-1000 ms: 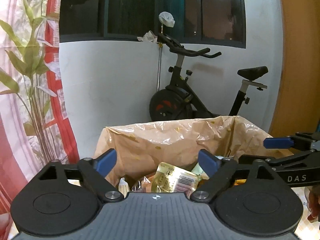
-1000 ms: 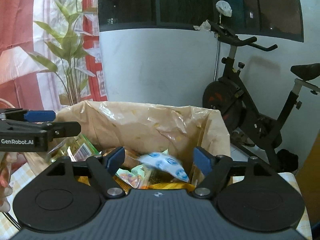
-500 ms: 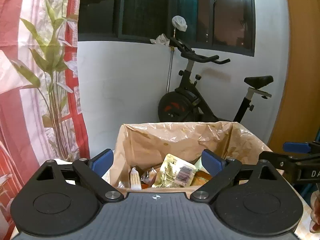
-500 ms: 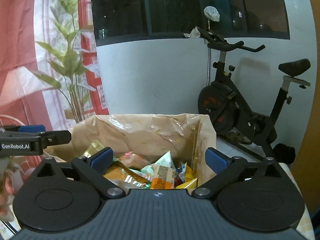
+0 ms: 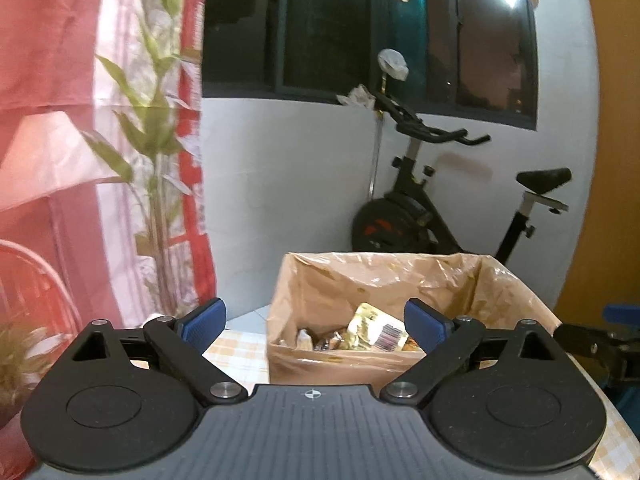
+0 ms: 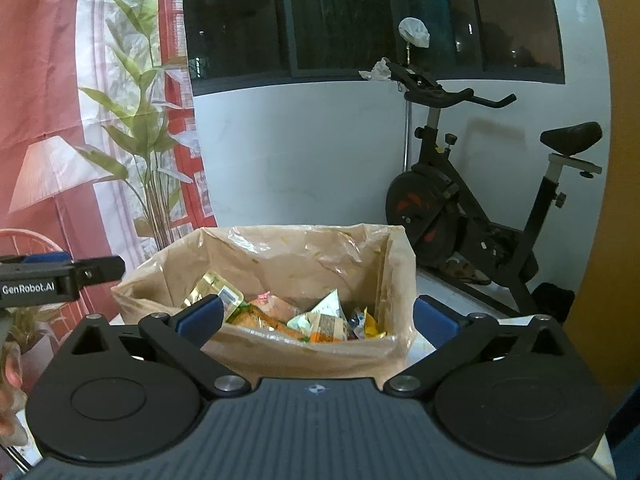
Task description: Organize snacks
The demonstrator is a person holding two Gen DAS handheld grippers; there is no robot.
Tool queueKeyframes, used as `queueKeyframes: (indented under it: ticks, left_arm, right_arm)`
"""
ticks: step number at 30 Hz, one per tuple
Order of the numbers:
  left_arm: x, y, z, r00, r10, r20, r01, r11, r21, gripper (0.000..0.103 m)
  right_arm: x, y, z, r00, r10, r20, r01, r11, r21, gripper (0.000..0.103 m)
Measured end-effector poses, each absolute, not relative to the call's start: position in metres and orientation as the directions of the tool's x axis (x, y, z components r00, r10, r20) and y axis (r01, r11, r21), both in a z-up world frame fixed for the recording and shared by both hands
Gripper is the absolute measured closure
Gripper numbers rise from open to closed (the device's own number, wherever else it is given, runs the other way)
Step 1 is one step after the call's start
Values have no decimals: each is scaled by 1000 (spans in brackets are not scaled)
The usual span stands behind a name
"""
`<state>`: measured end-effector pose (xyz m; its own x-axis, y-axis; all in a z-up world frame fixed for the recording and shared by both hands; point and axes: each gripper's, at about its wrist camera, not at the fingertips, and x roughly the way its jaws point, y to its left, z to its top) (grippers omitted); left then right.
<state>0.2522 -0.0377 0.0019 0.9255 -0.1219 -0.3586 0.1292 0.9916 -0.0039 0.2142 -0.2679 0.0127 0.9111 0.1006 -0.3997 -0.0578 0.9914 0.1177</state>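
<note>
A cardboard box lined with a brownish plastic bag stands on the table and holds several snack packets. A gold packet lies on top at its left side. In the right wrist view the same box shows the gold packet and a white-green packet. My left gripper is open and empty, a little back from the box's near wall. My right gripper is open wide and empty, above the near wall. One finger of each gripper shows at the edge of the other's view.
A black exercise bike stands behind the box against a white wall under a dark window. A red and white curtain with a leaf print hangs at the left. The table carries a chequered cloth. A person's fingers show at the left edge.
Both grippers have drawn back and risen, so the box looks smaller and farther. The right jaws have widened; the blue-white packet seen between them now lies in the box.
</note>
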Motion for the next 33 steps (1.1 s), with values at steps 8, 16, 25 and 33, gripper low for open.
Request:
queueKeyframes:
  ticks: [8, 16, 25, 33]
  left_arm:
    - [226, -30, 3, 919, -114, -377, 119, 993, -11, 5]
    - [209, -21, 5, 923, -81, -377, 84, 996, -8, 5]
    - [202, -24, 11, 934, -66, -350, 77, 997, 17, 5]
    - [200, -25, 11, 934, -67, -351, 79, 997, 21, 5]
  right_arm:
    - [191, -255, 8, 911, 82, -405, -44, 994, 104, 0]
    - [177, -253, 9, 913, 91, -399, -43, 991, 129, 0]
    - [173, -251, 12, 916, 88, -390, -46, 992, 117, 0]
    - [171, -252, 13, 917, 88, -389, -44, 992, 121, 0]
